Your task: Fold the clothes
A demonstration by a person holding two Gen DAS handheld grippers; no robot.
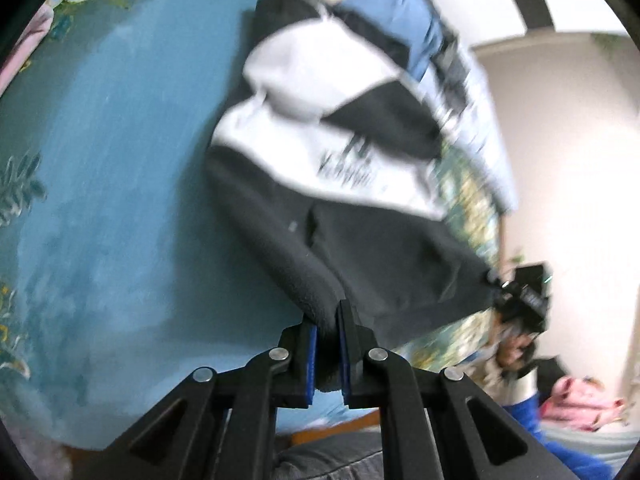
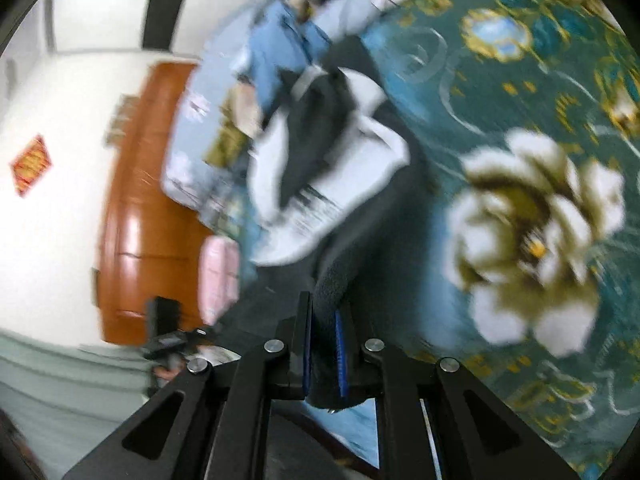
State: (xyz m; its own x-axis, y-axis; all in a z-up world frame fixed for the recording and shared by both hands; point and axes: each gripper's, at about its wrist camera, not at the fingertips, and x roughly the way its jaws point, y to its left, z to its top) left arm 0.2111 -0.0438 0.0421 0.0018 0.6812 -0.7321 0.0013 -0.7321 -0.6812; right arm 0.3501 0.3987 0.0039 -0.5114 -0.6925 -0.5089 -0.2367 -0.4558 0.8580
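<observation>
Teal bedding with large cream and gold flowers covers the bed (image 1: 100,168) that everything lies on; a pale wall and a glossy orange-brown wooden headboard (image 2: 136,208) stand behind. On the bed lies a black-and-white fleece jacket (image 1: 328,168), spread lengthwise from near to far, with more clothes heaped in a blue and pale pile (image 1: 404,36) at its far end.

Both pairs of jaws stand almost fully closed on the jacket's near hem. The left gripper (image 1: 328,344) pinches a rolled black edge between its blue pads, and the right gripper (image 2: 324,344) clamps a similar thick roll at the other corner. In the left view the right gripper shows at the far right corner of the hem, with the cloth stretched between the two.

Fleece is bulky, soft and springy, so each roll may creep out of its narrow grip if the hem is pulled tight. Uneven lifting would likely skew the fold, and the white chest panel, already bunched around the hood, could crease under it. Dragging may also catch the pile beyond.
</observation>
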